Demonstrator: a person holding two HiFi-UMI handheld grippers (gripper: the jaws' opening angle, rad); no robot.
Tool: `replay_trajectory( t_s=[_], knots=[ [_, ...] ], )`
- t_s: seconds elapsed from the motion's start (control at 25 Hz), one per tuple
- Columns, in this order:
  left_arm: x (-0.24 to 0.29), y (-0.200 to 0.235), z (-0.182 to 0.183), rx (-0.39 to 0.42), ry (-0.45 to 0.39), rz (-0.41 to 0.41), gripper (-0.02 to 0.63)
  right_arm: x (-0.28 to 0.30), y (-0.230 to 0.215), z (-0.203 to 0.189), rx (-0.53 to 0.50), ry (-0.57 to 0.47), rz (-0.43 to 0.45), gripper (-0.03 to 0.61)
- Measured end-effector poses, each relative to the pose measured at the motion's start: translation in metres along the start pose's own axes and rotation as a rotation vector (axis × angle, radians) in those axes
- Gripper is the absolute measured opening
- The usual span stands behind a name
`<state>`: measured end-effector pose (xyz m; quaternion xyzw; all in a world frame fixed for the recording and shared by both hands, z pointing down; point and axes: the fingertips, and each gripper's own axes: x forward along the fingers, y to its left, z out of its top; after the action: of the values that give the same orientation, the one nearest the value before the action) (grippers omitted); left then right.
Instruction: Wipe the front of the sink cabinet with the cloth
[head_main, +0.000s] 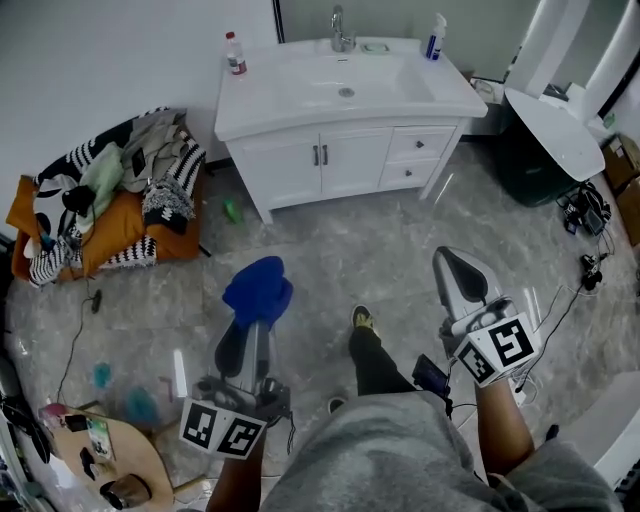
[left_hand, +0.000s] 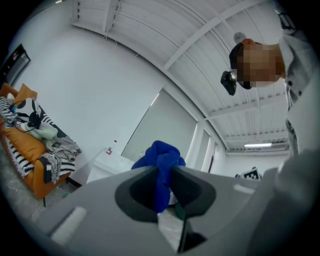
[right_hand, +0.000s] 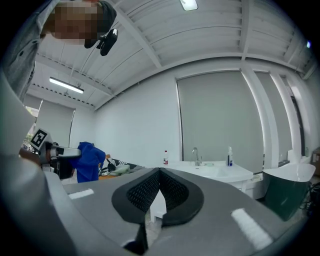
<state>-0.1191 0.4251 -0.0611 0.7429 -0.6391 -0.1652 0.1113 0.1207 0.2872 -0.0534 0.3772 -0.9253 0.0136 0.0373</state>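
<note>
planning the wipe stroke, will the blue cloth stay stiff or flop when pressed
Probably floppy: the blue cloth bunches and droops over the left gripper. Likely light, since a pinch holds it. It should flatten against the cabinet front.

Bright, even indoor light, with heavy fisheye bend in the gripper views.

From the head view the glossy floor (head_main: 330, 250) carries pale glare streaks, a soft shadow lies under the sink cabinet (head_main: 340, 160), and the picture's corners darken. Both gripper views bow straight lines and fade to black rims. A ceiling lamp (right_hand: 189, 4) and a strip light (right_hand: 66, 85) glow white in the right gripper view. Close to the lens, the left gripper (left_hand: 164, 172), the blue cloth (left_hand: 160, 157) in it and the right gripper (right_hand: 159, 172) look soft, while far walls stay sharper.
</note>
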Motion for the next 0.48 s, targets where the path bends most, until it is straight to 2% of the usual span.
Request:
replay_trajectory(
  t_s=[0.48],
  knots=[
    [0.106, 0.018, -0.01, -0.009, 0.05, 0.023, 0.067, 0.077, -0.075, -0.009, 0.012, 0.059, 0.015, -0.003]
  ],
)
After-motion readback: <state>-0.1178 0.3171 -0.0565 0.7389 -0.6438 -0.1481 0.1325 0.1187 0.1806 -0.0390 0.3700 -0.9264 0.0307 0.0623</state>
